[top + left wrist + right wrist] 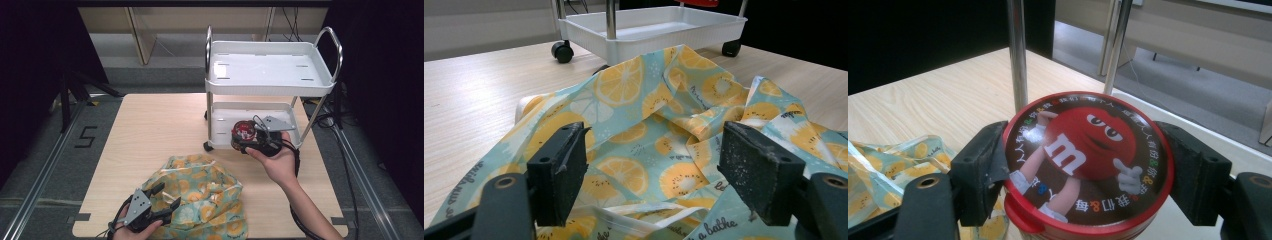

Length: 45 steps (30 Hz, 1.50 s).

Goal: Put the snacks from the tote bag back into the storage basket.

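Note:
A round candy tub with a red cartoon lid [1087, 160] sits between the jaws of my right gripper [1087, 172], whose pads press on both of its sides. In the high view that gripper [245, 136] holds the tub [243, 131] at the front edge of the cart's lower shelf [220, 127]. My left gripper [161, 199] rests at the near left edge of a lemon-print fabric bag [205, 195]. Its jaws stand apart in the left gripper view, where the left gripper [651, 177] is open with the crumpled bag [659, 115] lying just beyond and below them.
A small white two-shelf cart [270, 67] with chrome posts and wheels stands on the far right of the wooden table [150, 130]. Its upper shelf holds nothing. Grey floor and metal rails surround the table.

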Available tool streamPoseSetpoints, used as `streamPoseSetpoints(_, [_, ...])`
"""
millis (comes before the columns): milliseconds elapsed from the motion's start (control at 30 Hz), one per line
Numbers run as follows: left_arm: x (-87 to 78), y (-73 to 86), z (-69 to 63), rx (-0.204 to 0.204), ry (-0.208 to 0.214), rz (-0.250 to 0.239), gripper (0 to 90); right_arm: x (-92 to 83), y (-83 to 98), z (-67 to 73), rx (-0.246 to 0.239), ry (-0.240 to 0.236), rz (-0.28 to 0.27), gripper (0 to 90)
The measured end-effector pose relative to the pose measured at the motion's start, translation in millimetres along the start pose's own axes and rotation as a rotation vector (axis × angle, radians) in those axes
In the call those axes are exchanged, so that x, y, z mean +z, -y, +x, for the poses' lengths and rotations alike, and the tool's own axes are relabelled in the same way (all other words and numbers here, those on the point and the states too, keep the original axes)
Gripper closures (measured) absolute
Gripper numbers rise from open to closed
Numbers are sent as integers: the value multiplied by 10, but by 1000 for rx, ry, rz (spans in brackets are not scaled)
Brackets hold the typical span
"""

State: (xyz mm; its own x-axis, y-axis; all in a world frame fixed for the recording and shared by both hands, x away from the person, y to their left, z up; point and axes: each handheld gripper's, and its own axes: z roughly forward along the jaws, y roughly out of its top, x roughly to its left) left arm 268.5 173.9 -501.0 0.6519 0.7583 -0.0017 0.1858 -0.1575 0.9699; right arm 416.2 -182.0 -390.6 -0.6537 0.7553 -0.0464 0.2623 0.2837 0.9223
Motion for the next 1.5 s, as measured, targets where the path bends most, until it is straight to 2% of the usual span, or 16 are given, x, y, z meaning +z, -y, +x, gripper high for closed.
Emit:
streamPoseSetpoints(200, [-1,-1,0,3,1,0,267,36,-6,-10,9,-2,2,270])
streamPoseSetpoints(533, [-10,0,-7,-4,-3,8,267,91,-33,-46,-18,-1,18,270])
streamPoseSetpoints(600, [-1,0,-3,1,0,1,267,93,-35,-42,4,-4,29,270])
streamPoseSetpoints(667, [-1,0,-4,3,0,0,267,104,-40,-65,-23,5,24,270])
streamPoseSetpoints(733, [-4,0,-3,4,-2,2,267,116,-41,-70,-20,5,18,270])
streamPoseSetpoints(767, [-3,0,-4,3,-2,2,267,114,-38,-56,17,3,24,270])
streamPoseSetpoints(800, [-9,1,-12,-7,-5,7,267,115,-42,-76,-10,12,19,270])
streamPoseSetpoints(933, [6,1,-1,7,5,-7,267,128,-38,-90,-17,10,27,270])
streamPoseSetpoints(1000, [4,1,-2,7,2,-4,267,150,-31,-74,13,1,32,270])
streamPoseSetpoints(1067, [0,1,-5,3,1,0,267,158,-39,-95,-23,10,27,270])
streamPoseSetpoints(1200, [-3,1,-3,6,0,2,267,167,-54,-64,16,7,48,270])
streamPoseSetpoints(1233, [0,2,-4,4,2,-1,267,179,-59,-87,-17,16,31,270])
streamPoseSetpoints(1333, [-8,6,-17,-11,-2,4,267,196,-66,-85,-14,-4,39,270])
streamPoseSetpoints(1367, [-2,1,-3,10,1,1,267,197,-66,-86,-15,-4,39,270])
streamPoseSetpoints(1433, [-4,7,-18,-12,-2,-2,268,187,-69,-78,-14,2,43,270])
streamPoseSetpoints(1500, [6,1,-1,9,6,-5,267,200,-69,-77,-13,-3,43,270])
